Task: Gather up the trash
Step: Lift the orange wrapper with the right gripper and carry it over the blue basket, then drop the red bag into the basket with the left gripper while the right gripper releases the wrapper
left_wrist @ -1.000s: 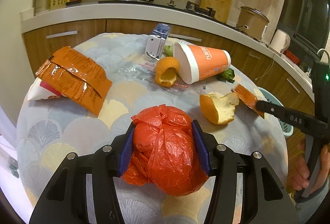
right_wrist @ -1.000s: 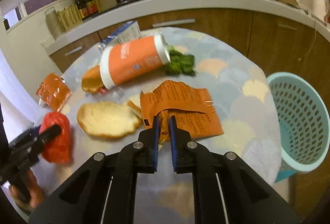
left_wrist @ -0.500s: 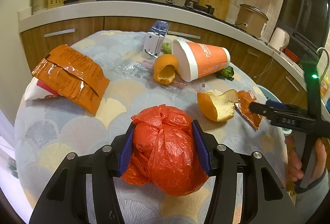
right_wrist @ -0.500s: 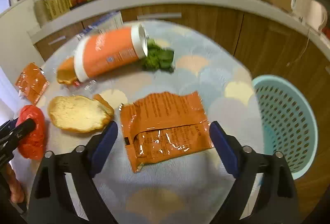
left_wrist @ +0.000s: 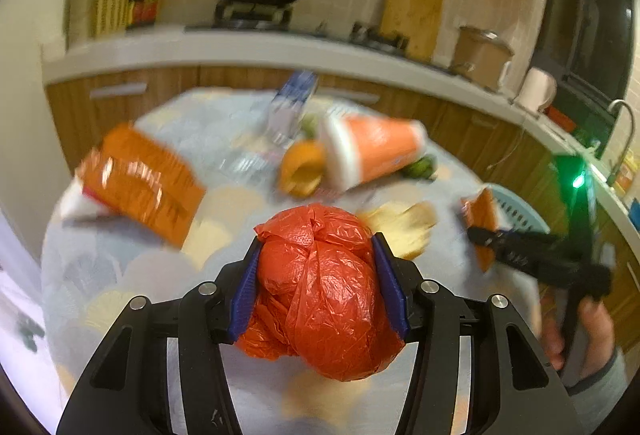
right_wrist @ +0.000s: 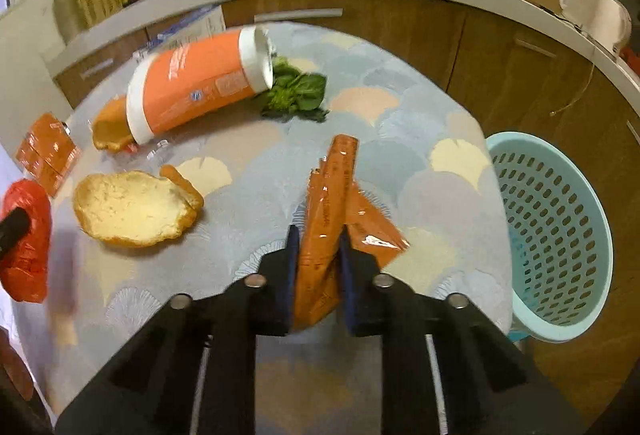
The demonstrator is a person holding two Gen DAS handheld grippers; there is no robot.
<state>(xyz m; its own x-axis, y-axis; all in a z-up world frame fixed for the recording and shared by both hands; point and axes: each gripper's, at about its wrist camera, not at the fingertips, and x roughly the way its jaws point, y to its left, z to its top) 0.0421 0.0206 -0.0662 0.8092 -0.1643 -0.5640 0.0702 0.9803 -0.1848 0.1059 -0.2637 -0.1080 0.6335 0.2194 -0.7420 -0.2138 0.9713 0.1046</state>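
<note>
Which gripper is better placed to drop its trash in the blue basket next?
Right. The right gripper is shut on the orange wrapper, with the blue basket just beside it off the table's edge. The left gripper holds the red bag farther away.

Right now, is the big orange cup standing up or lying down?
Lying down: the orange cup rests on its side on the table, base toward the greens.

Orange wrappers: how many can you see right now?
2. One wrapper is pinched in the right gripper; the other wrapper lies at the table's far-left edge. More may be hidden.

Round patterned table (right_wrist: 420, 139): tipped cup (right_wrist: 192, 87), peel (right_wrist: 132, 209), greens (right_wrist: 298, 95).
</note>
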